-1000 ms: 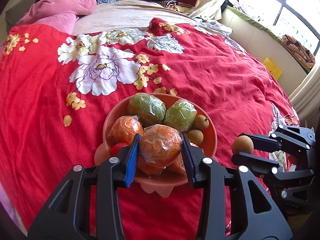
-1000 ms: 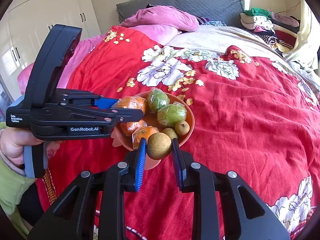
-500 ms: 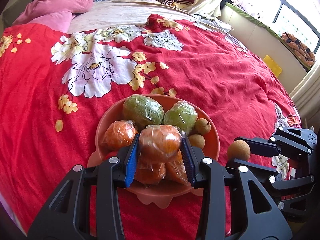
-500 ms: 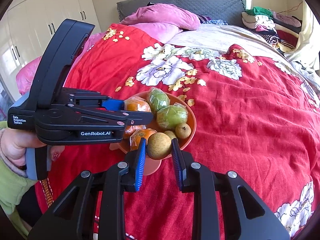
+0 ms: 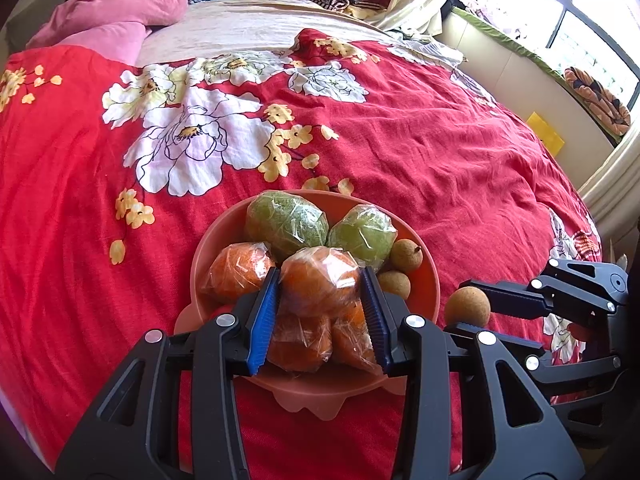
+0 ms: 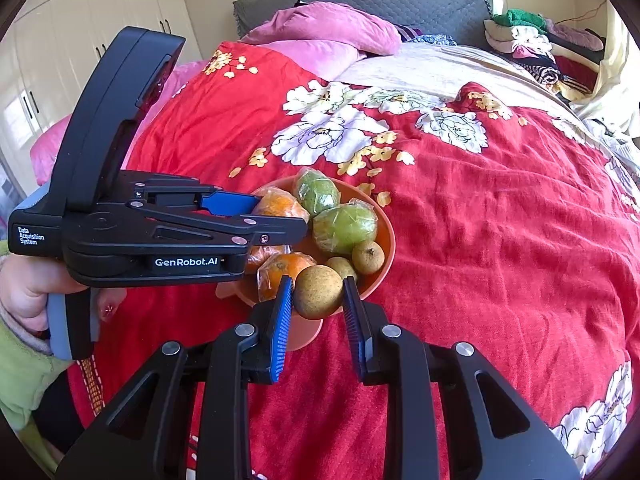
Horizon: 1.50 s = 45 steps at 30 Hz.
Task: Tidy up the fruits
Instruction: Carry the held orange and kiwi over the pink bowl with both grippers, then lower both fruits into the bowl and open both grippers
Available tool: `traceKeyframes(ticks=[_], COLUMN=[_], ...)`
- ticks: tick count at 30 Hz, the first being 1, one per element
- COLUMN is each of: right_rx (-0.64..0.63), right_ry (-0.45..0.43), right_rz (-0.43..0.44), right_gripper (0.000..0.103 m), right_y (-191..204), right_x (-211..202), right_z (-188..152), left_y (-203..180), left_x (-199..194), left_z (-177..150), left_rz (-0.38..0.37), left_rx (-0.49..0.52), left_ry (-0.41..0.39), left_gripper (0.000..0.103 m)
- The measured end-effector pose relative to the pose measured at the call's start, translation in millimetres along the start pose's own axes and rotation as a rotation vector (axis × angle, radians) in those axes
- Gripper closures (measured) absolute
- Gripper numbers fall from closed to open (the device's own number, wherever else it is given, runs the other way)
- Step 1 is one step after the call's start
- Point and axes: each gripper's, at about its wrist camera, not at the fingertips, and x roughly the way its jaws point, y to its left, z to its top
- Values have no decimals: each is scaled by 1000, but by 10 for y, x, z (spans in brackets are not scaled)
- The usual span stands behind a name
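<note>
It was a home bedroom: a red floral bedspread (image 6: 500, 240) covered the bed, with pink pillows (image 6: 332, 28) against its grey padded headboard (image 6: 400, 0), folded clothes (image 6: 532, 44) beside the headboard, and white wardrobes (image 6: 80, 20) left of it.

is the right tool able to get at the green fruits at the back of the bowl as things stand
Probably not yet. The right tool is shut on a brown fruit, so it has no free grip. Otherwise the way looks free: the green fruits lie uncovered on top in the bowl, just beyond it.
</note>
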Motion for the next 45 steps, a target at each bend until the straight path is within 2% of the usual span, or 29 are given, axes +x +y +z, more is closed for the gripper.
traceKeyframes(ticks=[16,33,45], right_rx=[-9,2,-2], right_ry=[12,37,7], right_rz=[-18,-27,-47], right_gripper=[79,78,57], right_y=[31,8,44], right_x=[75,227,120], right_z=[51,40,56], left_y=[20,62,55], left_x=[-197,-270,-292], left_z=[32,24,24], left_rz=[-14,-9,-4], left_rx=[3,-3,-2], left_ry=[-51,-63,-67], left_gripper=[71,71,71])
